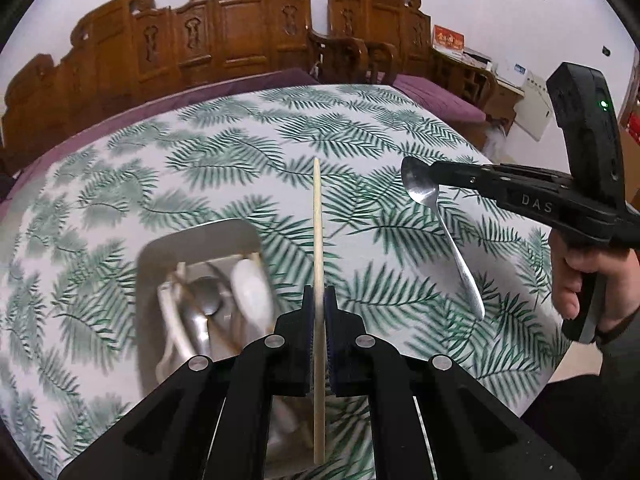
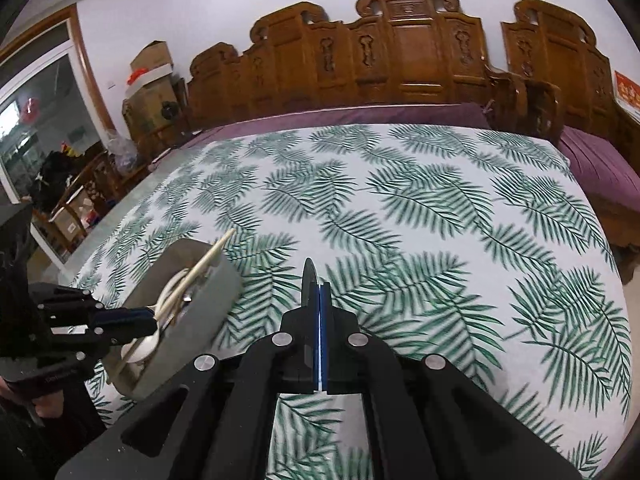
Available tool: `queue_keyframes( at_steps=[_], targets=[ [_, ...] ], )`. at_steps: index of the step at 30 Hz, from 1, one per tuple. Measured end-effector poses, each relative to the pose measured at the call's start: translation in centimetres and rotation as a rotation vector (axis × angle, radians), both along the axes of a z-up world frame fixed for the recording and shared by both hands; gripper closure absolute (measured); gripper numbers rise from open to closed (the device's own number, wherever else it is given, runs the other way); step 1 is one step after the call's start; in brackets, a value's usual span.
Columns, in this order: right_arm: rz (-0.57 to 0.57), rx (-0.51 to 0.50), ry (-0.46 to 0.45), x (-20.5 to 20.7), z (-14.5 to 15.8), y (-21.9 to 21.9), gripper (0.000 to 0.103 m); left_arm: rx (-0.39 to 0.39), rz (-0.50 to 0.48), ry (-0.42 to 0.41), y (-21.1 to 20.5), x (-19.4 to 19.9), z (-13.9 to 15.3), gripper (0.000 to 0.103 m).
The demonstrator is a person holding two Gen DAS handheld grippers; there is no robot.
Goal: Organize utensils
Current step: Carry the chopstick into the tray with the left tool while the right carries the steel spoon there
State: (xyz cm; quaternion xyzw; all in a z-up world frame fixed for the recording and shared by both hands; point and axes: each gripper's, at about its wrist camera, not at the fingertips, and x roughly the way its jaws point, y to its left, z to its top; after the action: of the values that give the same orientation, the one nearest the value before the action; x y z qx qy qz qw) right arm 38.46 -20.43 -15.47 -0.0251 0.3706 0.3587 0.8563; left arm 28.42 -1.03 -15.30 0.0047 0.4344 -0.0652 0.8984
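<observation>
My left gripper (image 1: 319, 294) is shut on a long wooden chopstick (image 1: 317, 216), held near its middle and lifted above the table. Below and to its left stands a grey container (image 1: 192, 236) holding a metal spoon (image 1: 206, 304), a white spoon (image 1: 250, 284) and more chopsticks. At the right, my right gripper (image 1: 434, 171) is shut on the bowl of another metal spoon (image 1: 460, 264), whose handle hangs down in the air. In the right wrist view the right gripper (image 2: 321, 290) pinches that spoon's bowl (image 2: 308, 280) edge-on. The left gripper (image 2: 148, 318) holds the chopstick (image 2: 212, 254) over the container (image 2: 200, 312).
A leaf-patterned cloth (image 2: 420, 208) covers the table. A carved wooden bench (image 2: 400, 60) with a purple cushion (image 2: 360, 114) runs along the far side. The table's right edge (image 1: 560, 360) is near the person's hand (image 1: 576, 280). Boxes (image 2: 152, 76) stand at the far left.
</observation>
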Motion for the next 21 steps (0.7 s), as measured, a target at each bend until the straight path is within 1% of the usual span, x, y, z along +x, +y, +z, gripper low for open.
queue_keyframes(
  at_steps=[4,9,15,21],
  targets=[
    [0.014,0.005,-0.002,-0.3,0.3,1.2,0.102,0.027,0.012,-0.002,1.5,-0.6,-0.3,0.099],
    [0.028,0.009,-0.005,-0.7,0.4,2.7,0.102,0.026,0.046,0.026,3.4,-0.5,-1.7,0.099],
    [0.049,0.012,-0.007,-1.3,0.6,4.3,0.102,0.003,0.083,0.062,5.0,-0.5,-3.8,0.099],
    [0.078,0.015,-0.013,-2.1,0.9,6.3,0.102,-0.018,0.107,0.067,6.0,-0.4,-4.4,0.099]
  ],
)
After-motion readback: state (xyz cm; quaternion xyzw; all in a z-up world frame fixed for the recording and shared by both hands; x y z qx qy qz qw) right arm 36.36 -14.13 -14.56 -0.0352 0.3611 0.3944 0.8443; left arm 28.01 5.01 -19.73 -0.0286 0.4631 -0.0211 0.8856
